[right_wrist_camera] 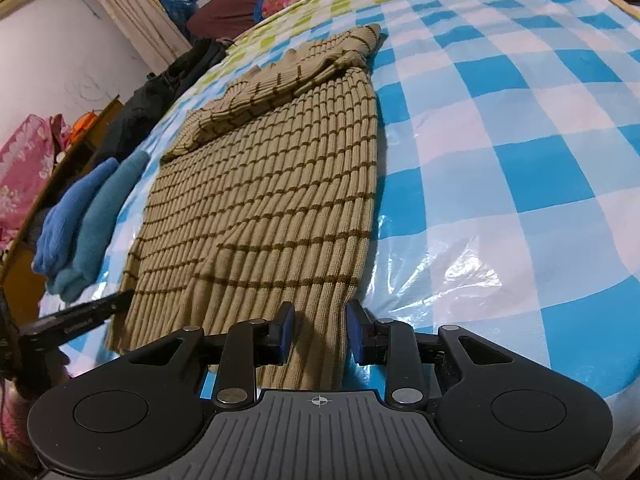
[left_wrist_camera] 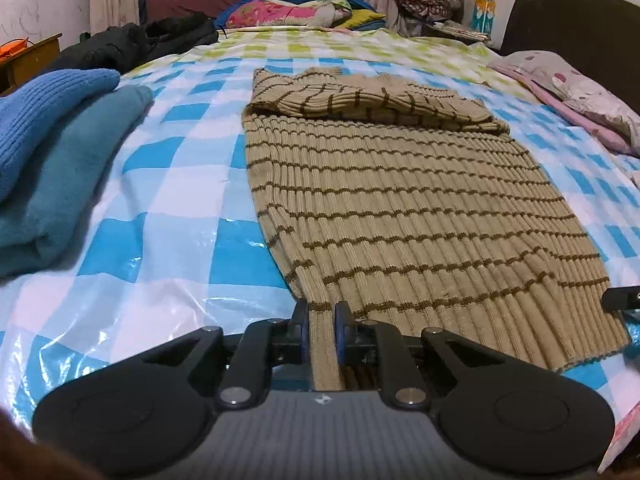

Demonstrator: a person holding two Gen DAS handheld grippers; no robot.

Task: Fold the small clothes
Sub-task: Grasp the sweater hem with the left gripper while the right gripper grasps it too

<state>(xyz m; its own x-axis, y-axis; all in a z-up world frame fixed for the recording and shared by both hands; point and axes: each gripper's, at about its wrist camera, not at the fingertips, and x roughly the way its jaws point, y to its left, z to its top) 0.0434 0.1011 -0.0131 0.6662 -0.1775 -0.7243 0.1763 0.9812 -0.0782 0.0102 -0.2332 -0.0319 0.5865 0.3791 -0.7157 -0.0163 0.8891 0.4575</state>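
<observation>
A tan ribbed sweater with thin brown stripes [left_wrist_camera: 400, 200] lies flat on the blue-and-white checked bed cover [left_wrist_camera: 168, 208], its sleeves folded across the top. My left gripper [left_wrist_camera: 322, 320] is shut on the sweater's near left hem corner. In the right wrist view the sweater [right_wrist_camera: 272, 184] runs away from me. My right gripper [right_wrist_camera: 320, 328] straddles the near right hem corner with the jaws apart, the fabric lying between the pads without being pinched. The left gripper's tip [right_wrist_camera: 100, 308] shows at the hem's other corner.
Folded blue and teal knitwear [left_wrist_camera: 52, 152] is stacked at the left on the bed, and shows in the right wrist view [right_wrist_camera: 88, 216]. Dark clothes [left_wrist_camera: 132, 44], colourful bedding [left_wrist_camera: 288, 12] and a pink pillow [left_wrist_camera: 580, 92] lie beyond. A wooden table [right_wrist_camera: 72, 152] stands beside the bed.
</observation>
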